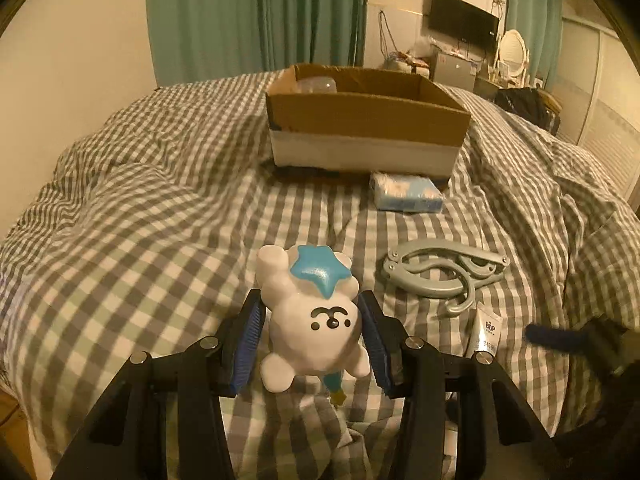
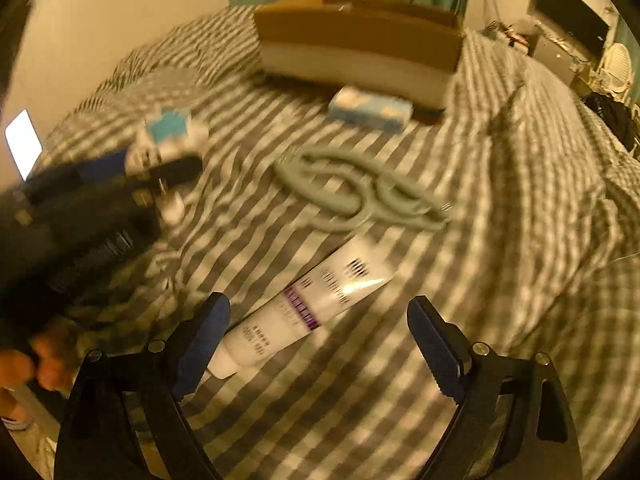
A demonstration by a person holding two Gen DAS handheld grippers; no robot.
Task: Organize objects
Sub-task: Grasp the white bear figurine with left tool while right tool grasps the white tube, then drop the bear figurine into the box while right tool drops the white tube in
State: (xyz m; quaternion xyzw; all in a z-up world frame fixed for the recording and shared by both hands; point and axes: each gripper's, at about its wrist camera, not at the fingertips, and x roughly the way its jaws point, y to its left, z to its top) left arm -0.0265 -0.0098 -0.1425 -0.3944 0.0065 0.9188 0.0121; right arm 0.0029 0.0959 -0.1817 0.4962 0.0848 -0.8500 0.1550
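Note:
A white bear toy point(image 1: 316, 320) with a blue star on its head sits between the blue pads of my left gripper point(image 1: 310, 312), which is shut on its sides just above the checked bedcover point(image 1: 140, 240). The right wrist view shows that toy point(image 2: 172, 140) blurred, at the left. My right gripper point(image 2: 318, 302) hangs open over a white tube point(image 2: 320, 300) with a purple band, one finger on each side and neither touching it. Behind the tube lies a grey folding hanger point(image 2: 360, 192). The hanger point(image 1: 440, 272) and the tube's end point(image 1: 488, 332) also show to the right of the toy.
An open cardboard box point(image 1: 360, 120) stands at the far side of the bed, with a clear container point(image 1: 316, 84) inside. A blue tissue pack point(image 1: 406, 192) lies against its front. The bedcover bunches up in folds point(image 2: 540, 160) on the right. A hand point(image 2: 40, 360) and a lit screen point(image 2: 22, 144) are at the left.

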